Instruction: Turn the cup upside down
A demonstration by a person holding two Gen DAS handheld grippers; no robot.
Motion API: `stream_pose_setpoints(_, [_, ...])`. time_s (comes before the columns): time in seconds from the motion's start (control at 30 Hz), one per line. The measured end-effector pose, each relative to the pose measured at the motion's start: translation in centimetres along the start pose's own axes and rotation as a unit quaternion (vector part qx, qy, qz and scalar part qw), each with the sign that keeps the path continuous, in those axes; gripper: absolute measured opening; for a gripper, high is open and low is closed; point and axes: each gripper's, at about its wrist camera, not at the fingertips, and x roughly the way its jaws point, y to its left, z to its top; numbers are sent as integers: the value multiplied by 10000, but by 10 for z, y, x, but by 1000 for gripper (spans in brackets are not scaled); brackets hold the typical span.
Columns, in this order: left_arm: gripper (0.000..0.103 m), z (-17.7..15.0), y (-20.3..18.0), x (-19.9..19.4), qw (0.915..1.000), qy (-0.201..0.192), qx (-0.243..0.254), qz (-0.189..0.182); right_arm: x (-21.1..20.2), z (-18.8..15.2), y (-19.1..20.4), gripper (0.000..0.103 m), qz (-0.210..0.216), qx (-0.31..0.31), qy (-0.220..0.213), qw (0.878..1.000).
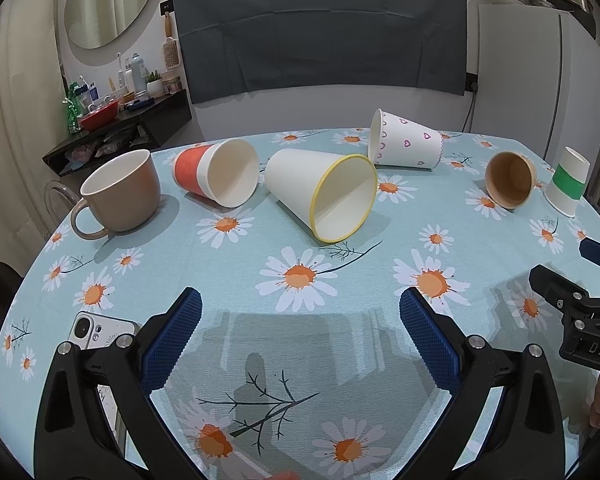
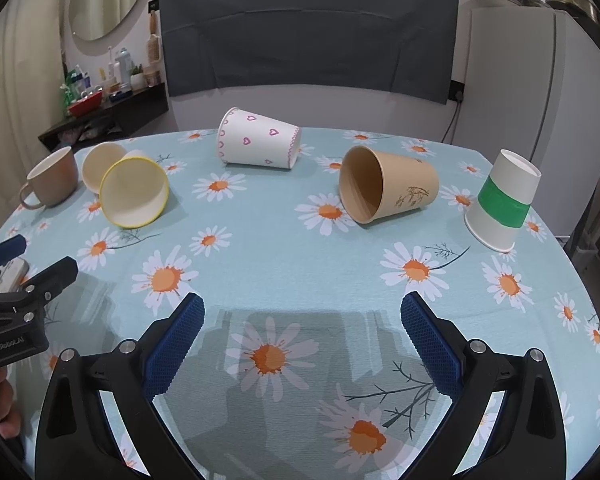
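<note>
1. the left gripper hovers low over the near edge of the worktop, its blue-padded fingers spread wide apart with nothing between them.
2. the right gripper hangs beside it, fingers equally wide apart and holding nothing; each gripper shows at the edge of the other's view.
3. four paper cups lie on their sides: an orange-banded cup, a yellow-rimmed cup just beside it, a heart-print cup farther back, and a brown cup to the right, mouth turned toward the cameras.
4. a green-banded cup stands upside down, near the right edge of the worktop.
5. a tan ceramic mug stands upright at the far left, handle toward the near side.
6. a phone lies on the cloth beside the left gripper's left finger.
7. open cloth lies between both grippers and the cups.
8. the worktop carries a pale blue cloth printed with daisies.
9. behind it hangs a dark grey cloth on the wall, an oval mirror and a cluttered black shelf to the left, a white fridge to the right.
</note>
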Motion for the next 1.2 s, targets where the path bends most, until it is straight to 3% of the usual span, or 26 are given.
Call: stream_pose_setpoints(1.2, [97,-1,1,5,10000,65,-23,-40,1,1,2,95,105,-81,39,9999])
